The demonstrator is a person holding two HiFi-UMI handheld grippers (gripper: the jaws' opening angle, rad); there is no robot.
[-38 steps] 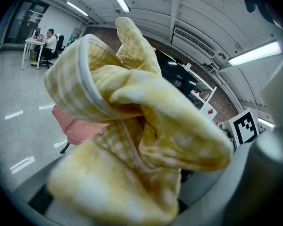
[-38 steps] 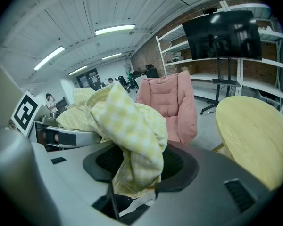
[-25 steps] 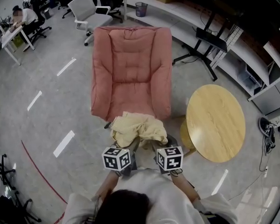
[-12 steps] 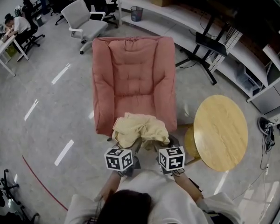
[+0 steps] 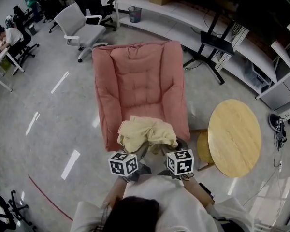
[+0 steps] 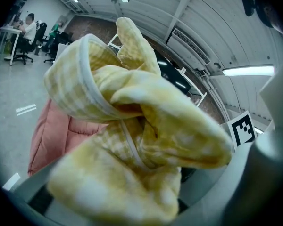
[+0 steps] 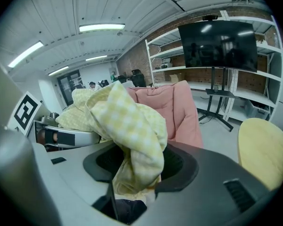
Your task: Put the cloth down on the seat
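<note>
- In the head view the person's forearms reach forward side by side from the bottom edge. The left gripper (image 5: 131,157) and the right gripper (image 5: 170,154) are level with each other, marker cubes on top, both aimed at the pink padded armchair (image 5: 137,66).
- Between them they carry the pale yellow checked cloth (image 5: 146,133). It is bunched into one crumpled heap across the front ends of both grippers, over the front edge of the seat (image 5: 135,105). No view shows whether it touches the cushion.
- The left gripper view is almost filled with fabric. Folds are packed between its fingers, which stand partly apart and clamp the bundle, and the fabric covers most of them.
- In the right gripper view a thick fold drops into the gap between its fingers, which are likewise partly apart and closed on the fabric.
- Only the head view shows the grippers' spacing and the whole armchair.
- The round light wooden tabletop (image 5: 234,137) lies right of the armchair, well apart from the cloth. The right gripper view catches only its edge.
- The right gripper view shows the dark screen on a stand (image 7: 219,44) face-on behind the armchair.
</note>
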